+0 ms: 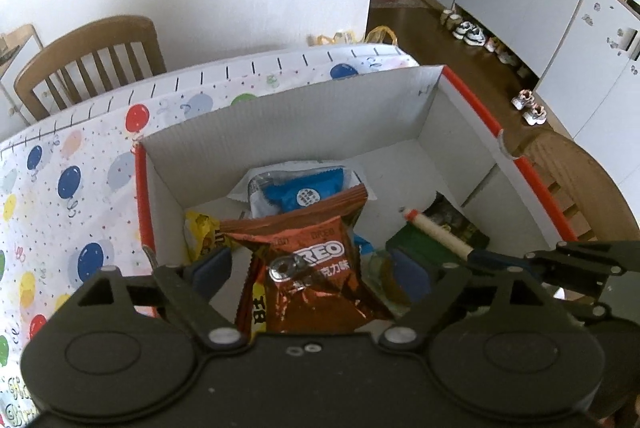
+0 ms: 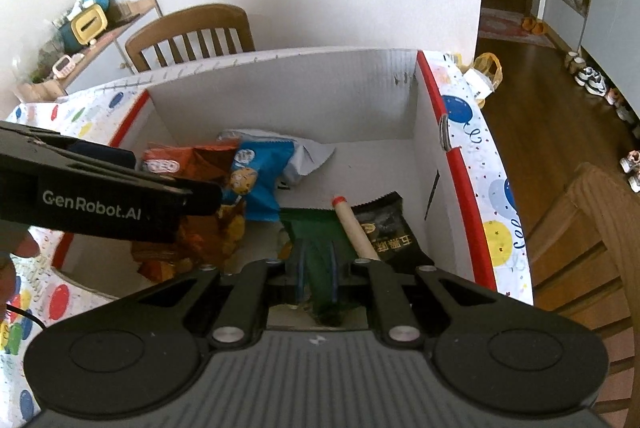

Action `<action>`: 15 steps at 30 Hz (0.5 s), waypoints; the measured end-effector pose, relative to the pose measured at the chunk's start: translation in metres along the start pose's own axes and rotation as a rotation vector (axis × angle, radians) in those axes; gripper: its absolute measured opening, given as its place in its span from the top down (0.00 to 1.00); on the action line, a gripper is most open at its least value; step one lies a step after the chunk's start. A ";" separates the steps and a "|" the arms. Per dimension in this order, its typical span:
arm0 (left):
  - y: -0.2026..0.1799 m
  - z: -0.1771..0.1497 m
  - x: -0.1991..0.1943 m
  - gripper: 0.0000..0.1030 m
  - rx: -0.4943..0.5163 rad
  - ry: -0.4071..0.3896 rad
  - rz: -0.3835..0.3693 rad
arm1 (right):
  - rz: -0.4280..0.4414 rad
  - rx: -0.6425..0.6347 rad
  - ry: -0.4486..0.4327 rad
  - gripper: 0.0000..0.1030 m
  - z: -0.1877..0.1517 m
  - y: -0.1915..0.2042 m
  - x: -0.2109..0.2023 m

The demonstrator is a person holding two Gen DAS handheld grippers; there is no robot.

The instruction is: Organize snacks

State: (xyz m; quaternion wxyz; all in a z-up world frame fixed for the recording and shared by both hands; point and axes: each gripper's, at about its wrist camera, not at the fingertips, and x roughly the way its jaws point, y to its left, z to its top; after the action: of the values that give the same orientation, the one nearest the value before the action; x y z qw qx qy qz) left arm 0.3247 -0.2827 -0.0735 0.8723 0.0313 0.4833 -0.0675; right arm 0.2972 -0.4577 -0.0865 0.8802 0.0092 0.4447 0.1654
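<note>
1. Left wrist view. The left gripper is hovering over the white cardboard box with its jaws spread wide; the blue pads are standing clear on either side of the copper Oreo packet, which is lying in the box at about 6 o'clock of the floor, not pinched.
2. Same view. At 12 o'clock of the Oreo packet a blue-and-white cookie packet is lying partly under it; at 9 o'clock a yellow packet is peeking out. At 3 o'clock a cream stick with a red tip is lying across a green packet.
3. Risk: the Oreo foil looks slick and puffed, so a close now might be catching only a crumpled edge, or dragging the packets beneath it.
4. Right wrist view. The right gripper is pressing its jaws together on the green packet, at 6 o'clock in the box.
5. Same view. The stick is touching the green packet's right edge; a black packet is lying at 3 o'clock. The left gripper's body is crossing in at 9 o'clock.
6. Risk: lifting the green packet could be rolling the stick aside, and the two grippers are near enough to collide.
</note>
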 end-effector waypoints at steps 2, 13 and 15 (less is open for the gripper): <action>0.001 -0.002 -0.006 0.13 0.001 -0.015 -0.011 | 0.007 0.003 -0.012 0.89 0.001 0.002 -0.006; 0.015 -0.020 -0.054 0.06 0.012 -0.132 -0.045 | 0.038 -0.008 -0.110 0.89 0.000 0.028 -0.044; 0.019 -0.025 -0.062 0.06 0.017 -0.149 -0.046 | 0.030 -0.018 -0.127 0.89 -0.002 0.035 -0.051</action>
State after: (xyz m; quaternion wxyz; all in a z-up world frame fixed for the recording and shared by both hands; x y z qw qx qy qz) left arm 0.2740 -0.2554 -0.0345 0.9038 0.0226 0.4170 -0.0940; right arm 0.2578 -0.4399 -0.0426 0.9041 0.0185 0.3864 0.1818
